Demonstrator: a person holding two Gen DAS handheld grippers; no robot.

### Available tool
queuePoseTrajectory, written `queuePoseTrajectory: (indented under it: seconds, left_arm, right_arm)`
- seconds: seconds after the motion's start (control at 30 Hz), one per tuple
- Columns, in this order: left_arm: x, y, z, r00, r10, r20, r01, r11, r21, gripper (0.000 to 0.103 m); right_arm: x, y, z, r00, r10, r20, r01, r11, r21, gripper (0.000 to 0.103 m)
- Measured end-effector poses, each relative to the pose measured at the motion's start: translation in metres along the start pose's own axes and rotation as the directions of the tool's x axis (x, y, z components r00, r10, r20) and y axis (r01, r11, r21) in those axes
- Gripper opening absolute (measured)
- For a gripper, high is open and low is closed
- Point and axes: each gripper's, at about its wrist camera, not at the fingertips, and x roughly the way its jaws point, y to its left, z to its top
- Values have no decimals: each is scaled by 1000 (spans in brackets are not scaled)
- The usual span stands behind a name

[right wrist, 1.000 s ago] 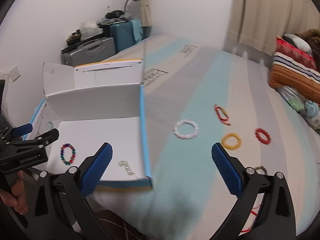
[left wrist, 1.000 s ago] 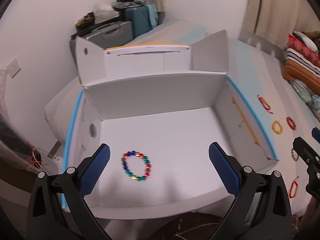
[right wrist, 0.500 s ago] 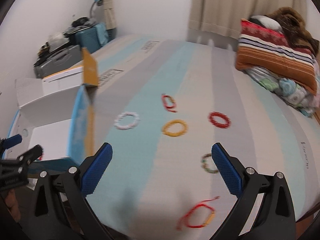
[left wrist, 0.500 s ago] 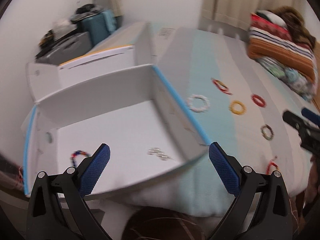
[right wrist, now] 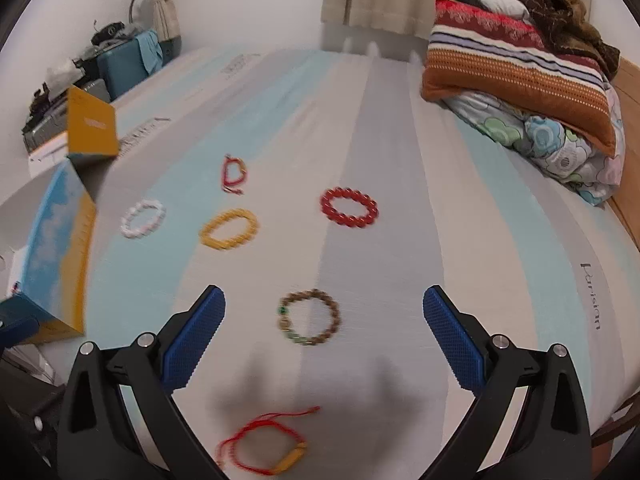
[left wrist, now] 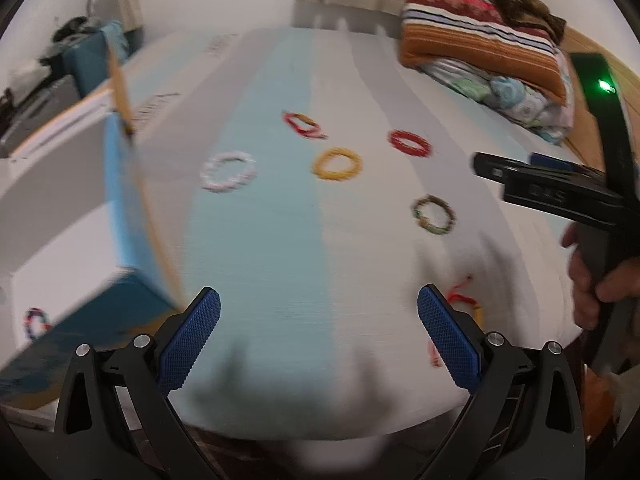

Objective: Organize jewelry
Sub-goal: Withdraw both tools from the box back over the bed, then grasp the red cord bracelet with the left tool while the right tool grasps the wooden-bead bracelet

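Observation:
Several bracelets lie on the striped mattress: a brown and green bead bracelet [right wrist: 309,323], a red bead bracelet [right wrist: 349,207], a yellow one [right wrist: 229,228], a white one [right wrist: 143,218], a red cord one [right wrist: 233,174] and a red string one [right wrist: 262,448]. My right gripper [right wrist: 324,336] stands open, with the brown bracelet lying between its fingers. My left gripper [left wrist: 319,338] is open over bare mattress beside the open box [left wrist: 124,216]. A multicoloured bracelet [left wrist: 37,322] lies inside the box. The right gripper [left wrist: 560,188] shows in the left wrist view, held by a hand.
Folded blankets and a striped pillow [right wrist: 520,80] are piled at the far right of the bed. Suitcases and clutter [right wrist: 120,60] stand by the wall at the far left. The mattress front edge runs just below both grippers.
Both grippers have swung right, away from the box and over the bracelets on the mattress. Both stay open and hold nothing.

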Motion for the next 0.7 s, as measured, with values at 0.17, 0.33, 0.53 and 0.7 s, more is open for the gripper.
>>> queuePoseTrajectory:
  seconds: [0.17,0.33,0.53,0.7]
  left_arm:
    - [30,-39,-9,999,-49,-16,50,996,78,97]
    - [60,-65,-16,996,-70,-53,76,990,121,97]
    - [83,-73,-26,993,-79,-87,91,986,142,97]
    - [98,-75,-32,991,-81,-108,96,985,141,96]
  right_arm:
    - [34,-14,-8,999,-14,-42,14,1000,-5,88]
    - [70,-23,-17,995,-17,-94,17,1000,-1,81]
    - [102,-30,-25,990,0,-141,4,1000,27,71]
    - [120,-33,-33,985,33,-167,-25,999,49,63]
